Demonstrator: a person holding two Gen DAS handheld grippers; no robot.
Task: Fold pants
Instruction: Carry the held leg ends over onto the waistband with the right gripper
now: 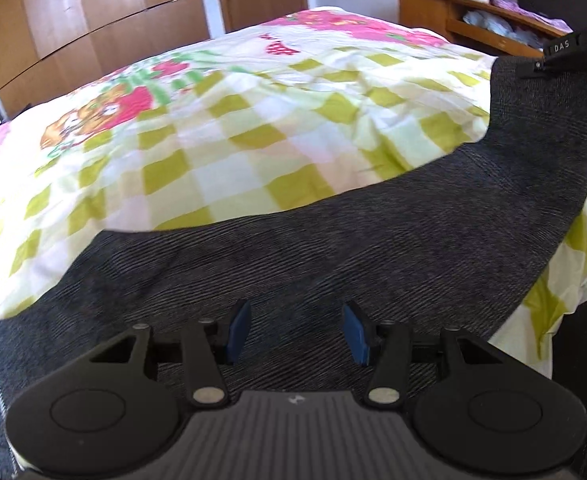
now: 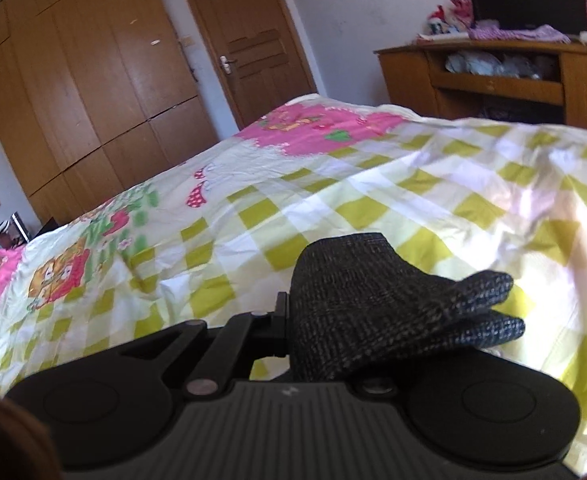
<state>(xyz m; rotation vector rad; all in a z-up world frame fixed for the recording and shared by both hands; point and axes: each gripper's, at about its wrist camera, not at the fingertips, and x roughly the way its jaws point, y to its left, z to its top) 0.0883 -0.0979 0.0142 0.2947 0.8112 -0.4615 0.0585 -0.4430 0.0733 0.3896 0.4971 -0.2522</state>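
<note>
Dark grey ribbed pants [image 1: 333, 248] lie across the checked bedspread [image 1: 221, 136], running from the lower left up to the right. My left gripper [image 1: 297, 332] hovers over the near part of the cloth, its blue pads [image 1: 238, 330] apart with nothing pinched between them. My right gripper [image 1: 541, 66] at the far right has one end of the pants lifted off the bed. In the right wrist view that gripper [image 2: 293, 316] is shut on a bunched fold of the pants [image 2: 373, 296], which drapes over and hides its fingertips.
The bed fills most of both views, its pink and green cartoon print [image 1: 105, 112] toward the far side. Beyond it are a wooden wardrobe [image 2: 73, 92], a door [image 2: 249, 40] and a cluttered wooden cabinet [image 2: 501, 76] with a dark screen on top.
</note>
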